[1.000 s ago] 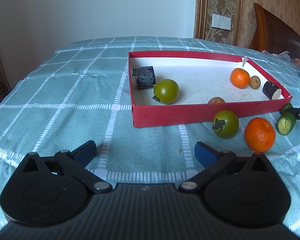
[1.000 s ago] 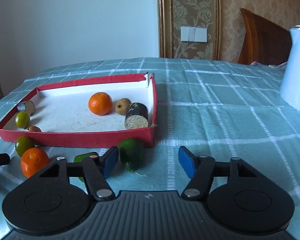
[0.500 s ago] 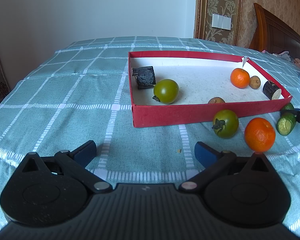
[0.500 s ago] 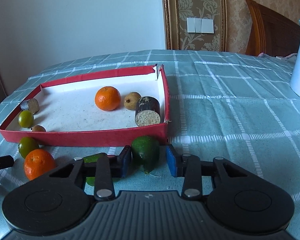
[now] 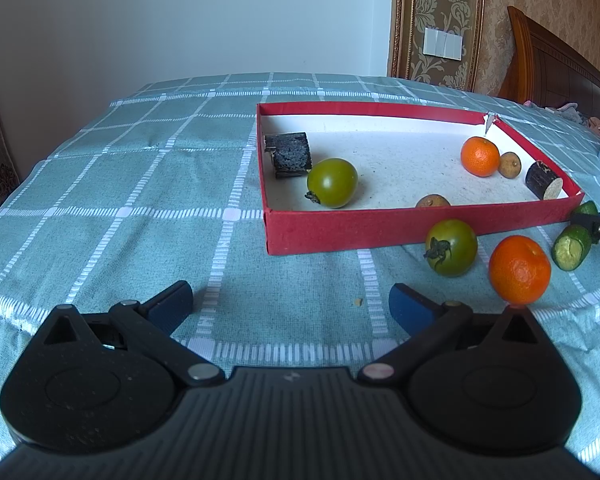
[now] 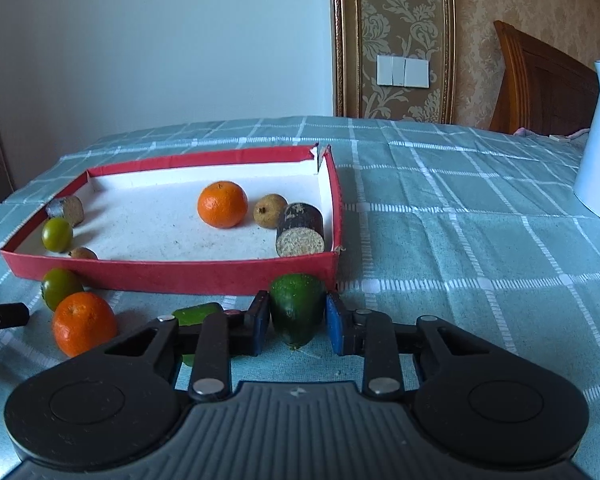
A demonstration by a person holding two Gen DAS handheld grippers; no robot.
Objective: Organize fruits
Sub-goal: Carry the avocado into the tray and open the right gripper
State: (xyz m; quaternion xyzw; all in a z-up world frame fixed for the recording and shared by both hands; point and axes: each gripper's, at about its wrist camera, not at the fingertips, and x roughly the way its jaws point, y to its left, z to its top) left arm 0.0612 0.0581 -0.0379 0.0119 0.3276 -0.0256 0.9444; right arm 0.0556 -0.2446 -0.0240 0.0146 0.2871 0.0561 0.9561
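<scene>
green fruit (image 6: 297,305) sits on the cloth (image 6: 460,240) just outside the red tray (image 6: 172,276), pinched between the right gripper's (image 6: 297,326) pads. left gripper (image 5: 290,303) gapes wide, holding nothing.

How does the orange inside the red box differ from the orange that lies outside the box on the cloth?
The orange inside the red box rests on the white floor of the red box, beside a small brown fruit. The orange outside lies on the checked cloth, beside a green tomato. Both are round, bright orange and untouched.
</scene>
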